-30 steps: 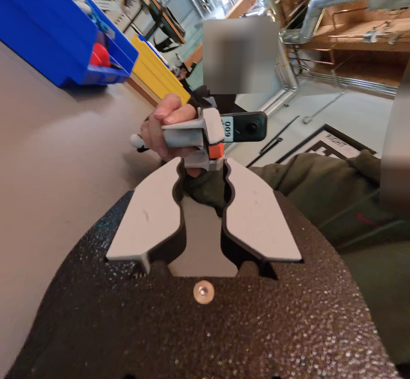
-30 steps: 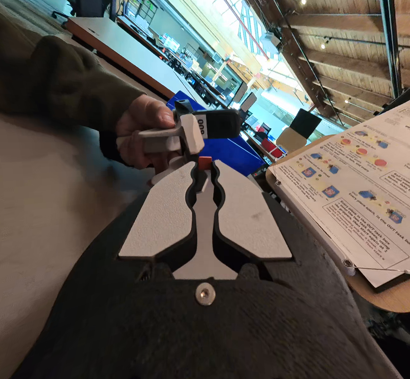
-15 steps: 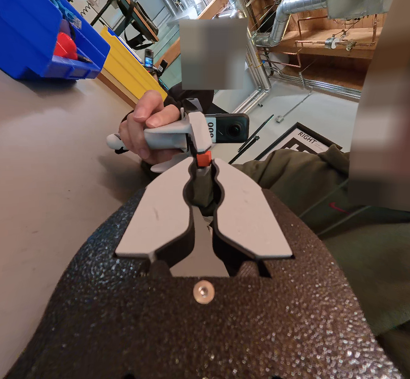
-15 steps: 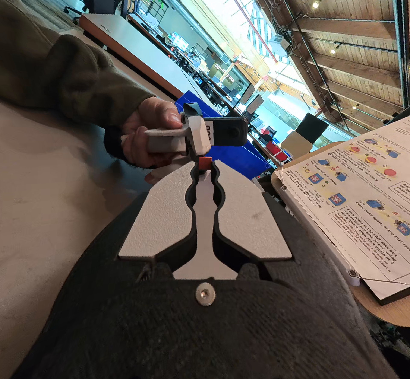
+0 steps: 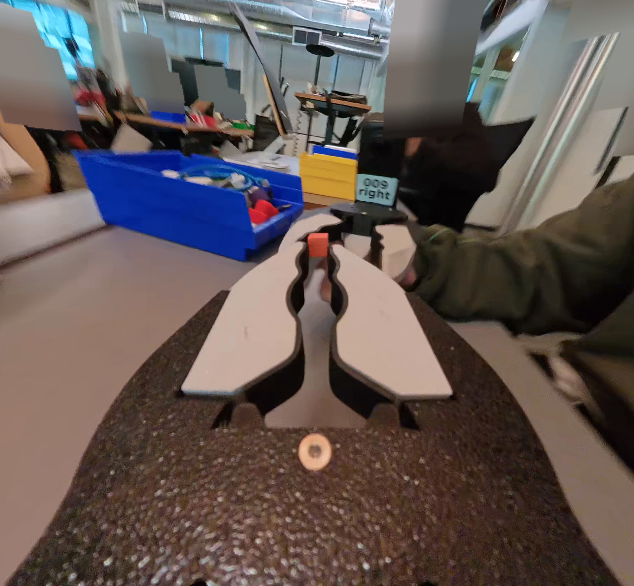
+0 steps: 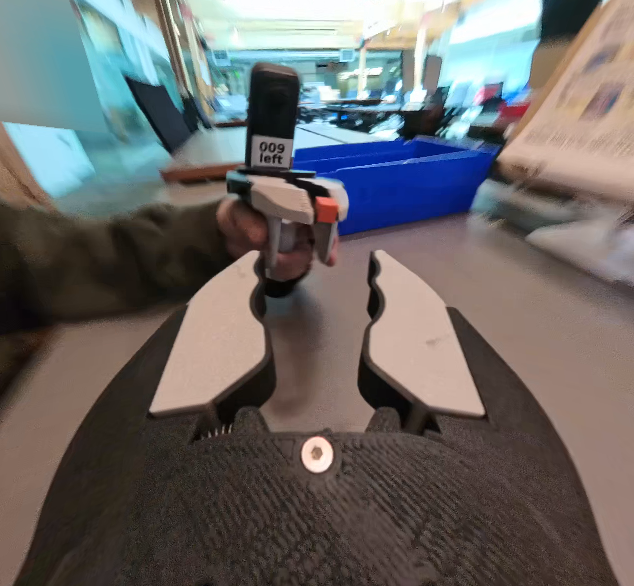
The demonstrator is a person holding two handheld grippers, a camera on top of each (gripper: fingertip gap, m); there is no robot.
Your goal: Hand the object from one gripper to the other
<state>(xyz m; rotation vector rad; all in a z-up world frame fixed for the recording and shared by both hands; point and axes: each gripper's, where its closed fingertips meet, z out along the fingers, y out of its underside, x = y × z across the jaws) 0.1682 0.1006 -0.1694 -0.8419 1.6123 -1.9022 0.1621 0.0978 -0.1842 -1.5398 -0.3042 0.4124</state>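
Observation:
A small orange block [image 5: 317,245] is pinched between the tips of my left gripper [image 5: 317,251], held above the grey table [image 5: 103,295]. In the right wrist view the same block [image 6: 325,209] sits in the left gripper [image 6: 327,213], which a hand in an olive sleeve holds upright. My right gripper [image 6: 315,259] is open and empty, with its fingers wide apart, a short way in front of and below the block. It also shows in the left wrist view [image 5: 353,247] just behind the block, with its fingers spread.
A blue bin [image 5: 171,199] with cables and red parts stands at the back left of the table, with a yellow bin [image 5: 326,175] behind it. In the right wrist view a blue bin [image 6: 394,185] is ahead and a board with printed sheets [image 6: 566,124] leans at the right.
The block was in my right gripper. My left gripper closed on it, my right gripper opened and drew back, and both grippers turned level.

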